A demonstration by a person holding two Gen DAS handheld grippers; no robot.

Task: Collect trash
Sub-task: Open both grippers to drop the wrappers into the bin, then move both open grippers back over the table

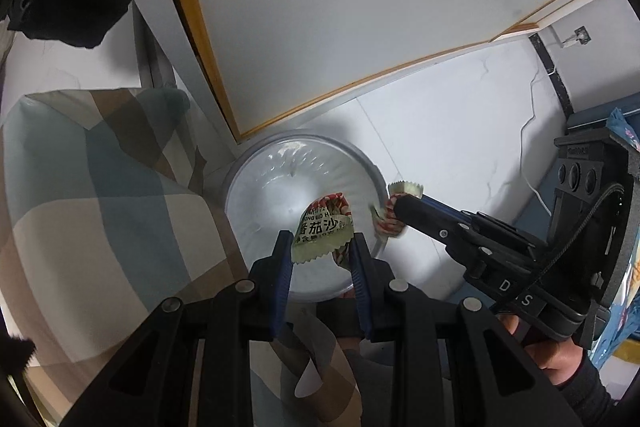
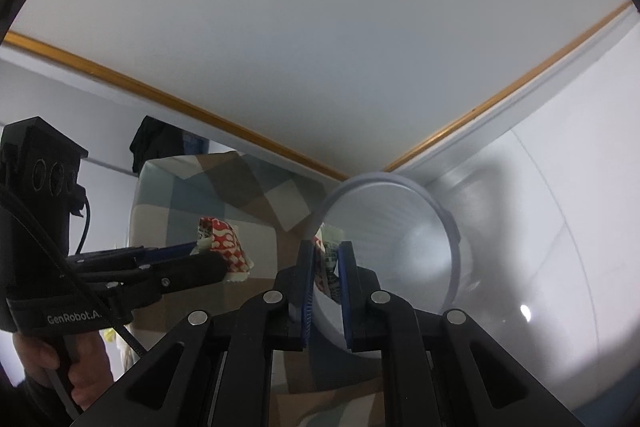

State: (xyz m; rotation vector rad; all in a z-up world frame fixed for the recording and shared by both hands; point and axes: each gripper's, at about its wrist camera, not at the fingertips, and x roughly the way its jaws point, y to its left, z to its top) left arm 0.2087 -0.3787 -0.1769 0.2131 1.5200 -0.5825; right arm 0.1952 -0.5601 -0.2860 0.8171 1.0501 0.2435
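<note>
Through the left wrist camera, the left gripper (image 1: 320, 247) is holding a crumpled sauce packet (image 1: 324, 231) clamped in its jaws above the lined trash bin (image 1: 240, 179), while the right gripper (image 1: 394, 213) is pinching a second packet (image 1: 402, 193) at the rim; neither is dropped yet. A plaid cushion (image 1: 100, 195) is lying beside the bin on the pale tiled floor (image 1: 460, 147).

Through the right wrist camera, the right gripper (image 2: 325, 263) is gripping its packet (image 2: 327, 259) before the bin's mouth (image 2: 452, 227), under a white, wood-edged table (image 2: 320, 47).

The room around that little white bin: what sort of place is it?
Probably a home bedroom or living room: a patchwork-patterned cushion, a white table with a wood edge, and a marble-look tiled floor beside the bin.
</note>
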